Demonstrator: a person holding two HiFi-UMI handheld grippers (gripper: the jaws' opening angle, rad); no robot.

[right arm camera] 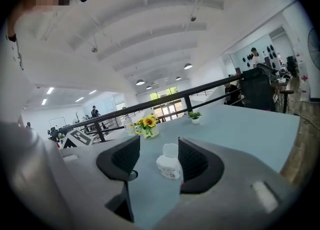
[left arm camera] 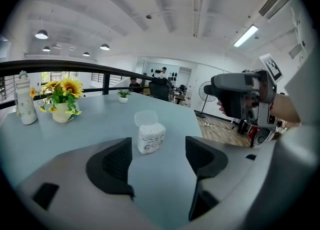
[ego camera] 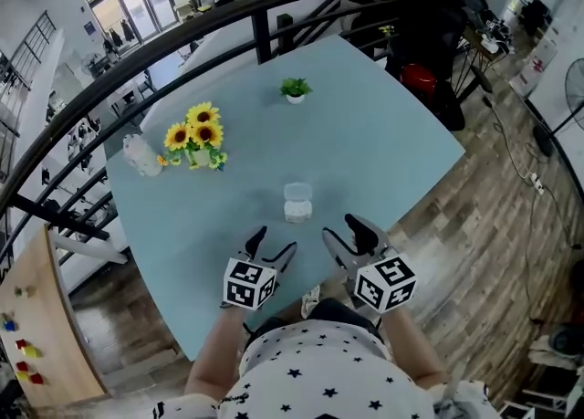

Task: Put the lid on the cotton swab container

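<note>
The cotton swab container (ego camera: 297, 212) is a small clear tub full of white swabs, standing on the light blue table (ego camera: 383, 148) just ahead of both grippers. Its clear round lid (ego camera: 297, 193) is up off the opening at the tub's far side; whether it is hinged I cannot tell. From the left gripper view the container (left arm camera: 151, 139) and lid (left arm camera: 146, 118) show beyond the jaws. My left gripper (ego camera: 274, 245) (left arm camera: 159, 149) stands open and empty, short of the tub. My right gripper (ego camera: 348, 233) (right arm camera: 157, 154) is open too, with the container (right arm camera: 169, 167) ahead of its jaws, untouched.
A vase of sunflowers (ego camera: 196, 139) and a white bottle (ego camera: 141, 154) stand at the table's left, a small potted plant (ego camera: 295, 89) at its far side. A dark railing (ego camera: 265, 15) runs behind the table. The near table edge lies right under the grippers.
</note>
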